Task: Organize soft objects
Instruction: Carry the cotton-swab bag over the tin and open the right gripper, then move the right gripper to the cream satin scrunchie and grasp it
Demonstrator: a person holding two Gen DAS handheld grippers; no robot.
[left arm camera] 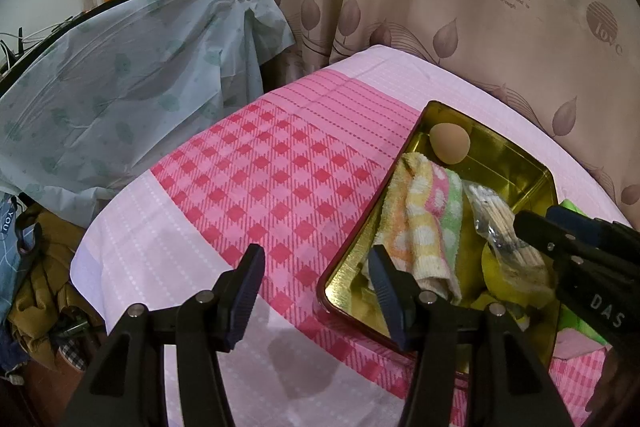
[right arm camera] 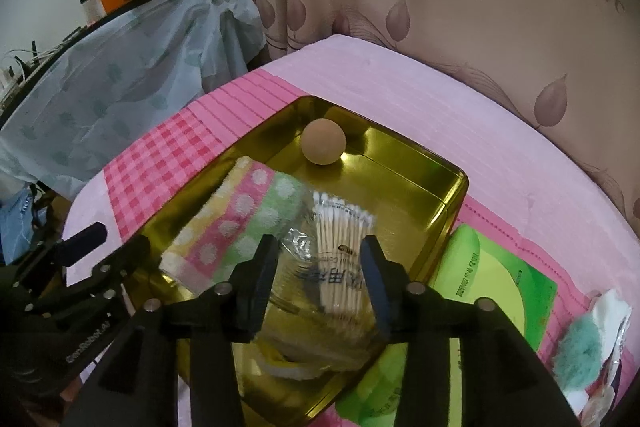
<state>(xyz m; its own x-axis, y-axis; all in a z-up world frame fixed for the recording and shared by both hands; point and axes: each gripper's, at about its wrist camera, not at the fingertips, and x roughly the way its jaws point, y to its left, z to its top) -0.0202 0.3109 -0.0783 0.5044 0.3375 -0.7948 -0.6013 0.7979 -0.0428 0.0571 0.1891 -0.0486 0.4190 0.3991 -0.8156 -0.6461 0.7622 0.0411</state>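
Note:
A gold tin box sits on the pink checked cloth. In it lie a tan egg-shaped sponge, a folded spotted towel and a clear bag of cotton swabs. My right gripper is open over the box, its fingers astride the swab bag without pressing it. My left gripper is open and empty at the box's near left corner, one finger over the rim.
A green and yellow packet and a teal fluffy item in a wrapper lie right of the box. A covered shelf with boxes stands at left. A leaf-print curtain hangs behind the table.

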